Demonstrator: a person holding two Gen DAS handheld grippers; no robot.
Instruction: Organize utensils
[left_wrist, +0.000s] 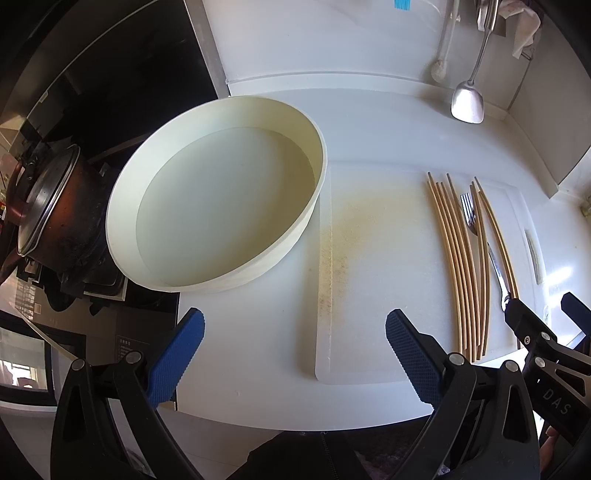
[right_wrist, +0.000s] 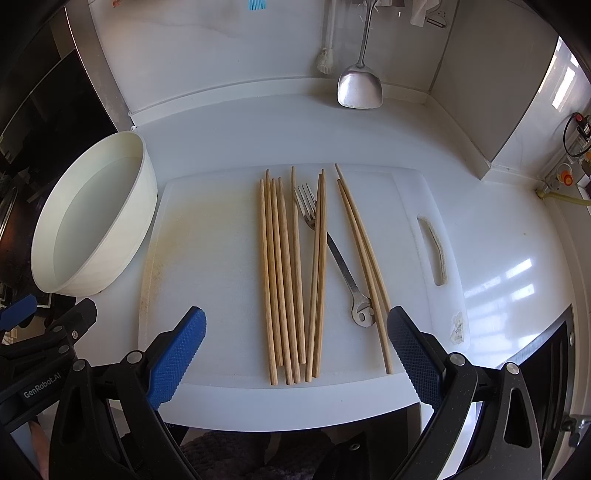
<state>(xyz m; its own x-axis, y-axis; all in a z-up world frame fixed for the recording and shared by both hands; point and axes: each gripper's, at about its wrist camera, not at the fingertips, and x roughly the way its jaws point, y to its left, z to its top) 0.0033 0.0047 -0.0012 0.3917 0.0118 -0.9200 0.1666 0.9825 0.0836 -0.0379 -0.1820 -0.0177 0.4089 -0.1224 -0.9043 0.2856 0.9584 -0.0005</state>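
Gaping wide and empty, both tongs, left and right, hover above the chopsticks

Both grippers spread wide, side by side.
The left gripper fills its view's lower edge, blue pads parted; the right gripper likewise, holding nothing.

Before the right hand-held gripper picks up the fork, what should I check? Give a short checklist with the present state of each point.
1. Right hand-held gripper open, holding nothing: ok.
2. Left hand-held gripper open, holding nothing: ok.
3. Fork free to lift: not ok, two chopsticks cross over its neck.
4. Fork handle end reachable: ok, though it touches the right pair.
5. White basin has room: ok.
6. Cutting board steady: cannot tell.
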